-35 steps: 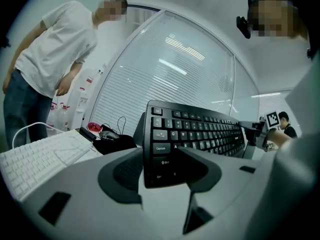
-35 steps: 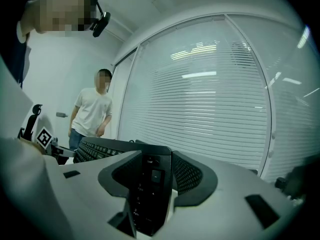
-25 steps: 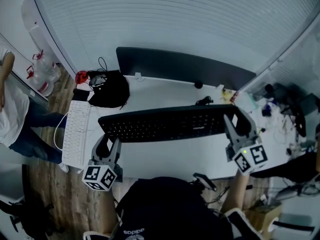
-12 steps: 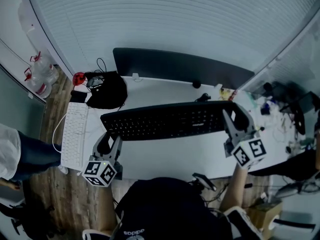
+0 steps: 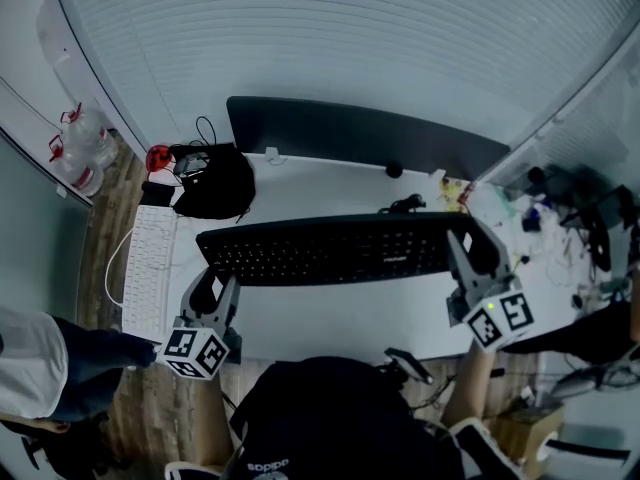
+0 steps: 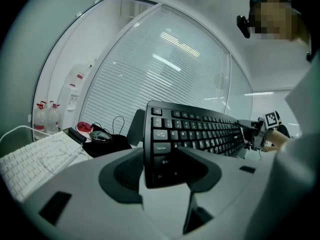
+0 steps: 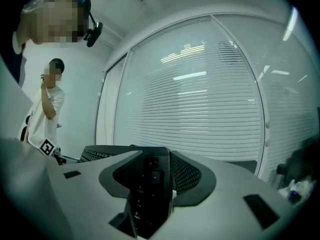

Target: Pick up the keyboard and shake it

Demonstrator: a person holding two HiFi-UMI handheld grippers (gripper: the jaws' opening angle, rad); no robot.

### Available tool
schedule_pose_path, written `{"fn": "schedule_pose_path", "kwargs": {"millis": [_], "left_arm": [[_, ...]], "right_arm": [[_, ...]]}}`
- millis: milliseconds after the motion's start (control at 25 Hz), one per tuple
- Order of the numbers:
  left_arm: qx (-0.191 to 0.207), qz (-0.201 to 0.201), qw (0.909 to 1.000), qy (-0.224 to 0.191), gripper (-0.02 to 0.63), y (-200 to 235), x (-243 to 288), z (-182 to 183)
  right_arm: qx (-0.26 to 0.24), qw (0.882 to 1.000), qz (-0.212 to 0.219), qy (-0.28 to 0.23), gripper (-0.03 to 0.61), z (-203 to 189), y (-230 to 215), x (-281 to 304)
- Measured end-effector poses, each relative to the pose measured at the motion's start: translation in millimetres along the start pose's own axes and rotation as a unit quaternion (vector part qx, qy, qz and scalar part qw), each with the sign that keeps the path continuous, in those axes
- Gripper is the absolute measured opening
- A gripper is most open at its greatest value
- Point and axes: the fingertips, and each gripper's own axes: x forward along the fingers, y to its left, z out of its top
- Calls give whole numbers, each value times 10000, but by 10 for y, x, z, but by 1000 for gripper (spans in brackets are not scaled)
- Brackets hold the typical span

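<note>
nearest the camera, the wearer's dark top (image 5: 320, 413) filled the bottom edge of the head view. just beyond it, the left gripper (image 5: 215, 280) and the right gripper (image 5: 472, 233) pointed away from the body, one at each end of the keyboard (image 5: 330, 248). the left gripper's jaws were closed on the keyboard's left end: in the left gripper view the corner with the lower-left keys sat clamped between both pads, and the rest of the board ran off to the right. the right gripper's jaws stood wide but were pressed on the right end; they had just been closing a little, and the right gripper view showed the board's edge wedged between the pads. the black keyboard stretched left to right between the two grippers, keys up, and appeared lifted off the white desk (image 5: 330, 318) near its front.

on the desk's left edge lay a white keyboard (image 5: 150, 268), its cable looping off the side. farther back on the left sat a black bag (image 5: 220, 180). a long dark panel (image 5: 365, 136) ran along the desk's far edge. clutter (image 5: 570, 218) covered the far right. white blinds (image 5: 350, 38) filled the back. on the floor at left stood bottles (image 5: 80, 148), and a second person (image 5: 40, 368) was at the near left.
</note>
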Motion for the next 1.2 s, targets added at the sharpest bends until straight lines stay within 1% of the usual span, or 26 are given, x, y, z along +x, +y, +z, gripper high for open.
{"fn": "schedule_pose_path", "kwargs": {"millis": [80,200,360,520,680,840,1000,1080,1200], "left_arm": [[12,-57,10000,4,201,13,37,10],[29,-32,10000,36,201,22,130,-1],[56,-152,9999,-24,201,-21,93,21],[94,-139,9999,37,201,-1,196,45],[161,-229,9996,-48,201,-54,70,87],[162,-194,9997,-5,201,-7,249,80],[205,-301,9993,-24,200,-55,121,109],[211,-328,9992,7,201,-37,168,98],[176,-264,9995,84,201,-47,256,71]], "right_arm": [[84,9999,37,-63,160,-2,-27,9],[106,9999,-13,-3,160,-40,-82,120],[123,9999,-22,-50,160,-35,-68,-13],[130,9999,-54,-49,160,-25,-140,103],[206,9997,-23,-107,160,-41,-94,-119],[160,9998,-70,-130,160,-18,-202,112],[298,9994,-80,-125,160,-44,-133,-73],[268,9995,-103,-96,160,-78,-186,-23],[176,9997,-128,-61,160,-48,-215,81]]}}
